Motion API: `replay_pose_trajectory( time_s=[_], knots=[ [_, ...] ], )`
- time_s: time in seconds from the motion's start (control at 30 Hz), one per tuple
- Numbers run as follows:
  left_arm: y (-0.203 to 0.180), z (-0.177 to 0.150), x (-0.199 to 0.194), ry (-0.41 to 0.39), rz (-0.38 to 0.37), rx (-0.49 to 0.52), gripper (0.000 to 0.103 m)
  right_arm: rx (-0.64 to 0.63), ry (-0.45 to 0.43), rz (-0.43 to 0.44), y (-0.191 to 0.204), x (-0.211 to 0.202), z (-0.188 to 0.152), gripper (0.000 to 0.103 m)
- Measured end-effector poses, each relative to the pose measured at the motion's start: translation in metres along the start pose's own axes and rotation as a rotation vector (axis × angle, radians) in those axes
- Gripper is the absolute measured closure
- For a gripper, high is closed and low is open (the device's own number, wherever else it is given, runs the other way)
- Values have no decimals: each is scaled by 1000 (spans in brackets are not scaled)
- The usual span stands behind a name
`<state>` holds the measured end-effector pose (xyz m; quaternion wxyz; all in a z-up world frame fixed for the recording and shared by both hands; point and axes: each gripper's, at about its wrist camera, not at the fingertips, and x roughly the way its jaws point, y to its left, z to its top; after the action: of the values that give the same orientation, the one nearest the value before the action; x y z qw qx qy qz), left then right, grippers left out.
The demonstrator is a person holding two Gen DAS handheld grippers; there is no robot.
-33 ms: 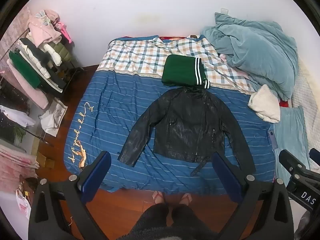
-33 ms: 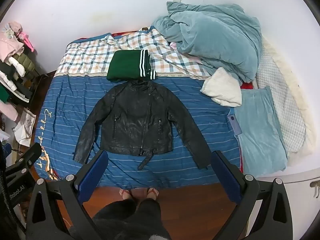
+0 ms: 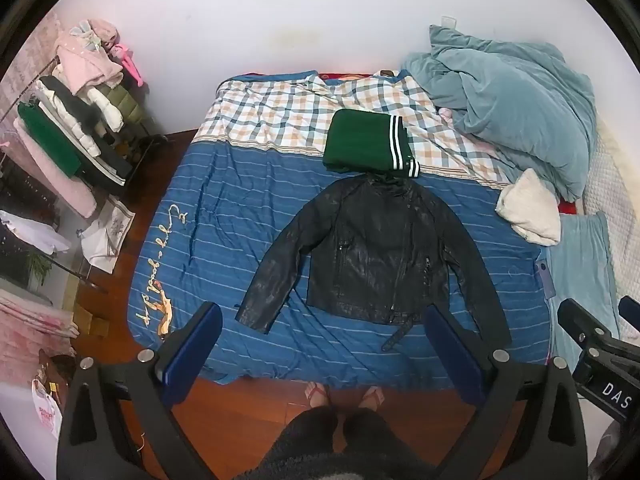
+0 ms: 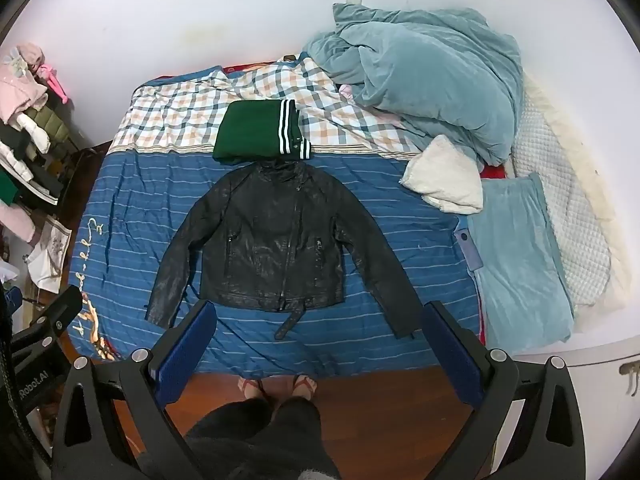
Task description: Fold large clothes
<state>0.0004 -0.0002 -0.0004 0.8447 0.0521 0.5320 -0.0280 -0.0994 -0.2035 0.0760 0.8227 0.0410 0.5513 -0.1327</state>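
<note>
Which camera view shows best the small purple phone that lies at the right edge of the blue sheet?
The right wrist view shows the phone best: it lies well inside the picture, whole, beside the light blue pillow. The left wrist view shows the phone too, but smaller, stretched and nearer the picture's edge.

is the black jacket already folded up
No, the black leather jacket lies spread flat on the blue striped bedspread with both sleeves stretched out to the sides.
</note>
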Motion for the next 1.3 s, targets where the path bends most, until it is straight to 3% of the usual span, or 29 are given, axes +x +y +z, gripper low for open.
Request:
replay_pose_trajectory(
  time_s=[0.53,1.3],
  knots=[
    [3,-1,-2,-7,-2,19,0,-8,-15,5,-16,-3,-7,0],
    [-7,-5,-9,-13,-7,27,0,-20,-15,-15,-3,-17,-1,0]
  ],
)
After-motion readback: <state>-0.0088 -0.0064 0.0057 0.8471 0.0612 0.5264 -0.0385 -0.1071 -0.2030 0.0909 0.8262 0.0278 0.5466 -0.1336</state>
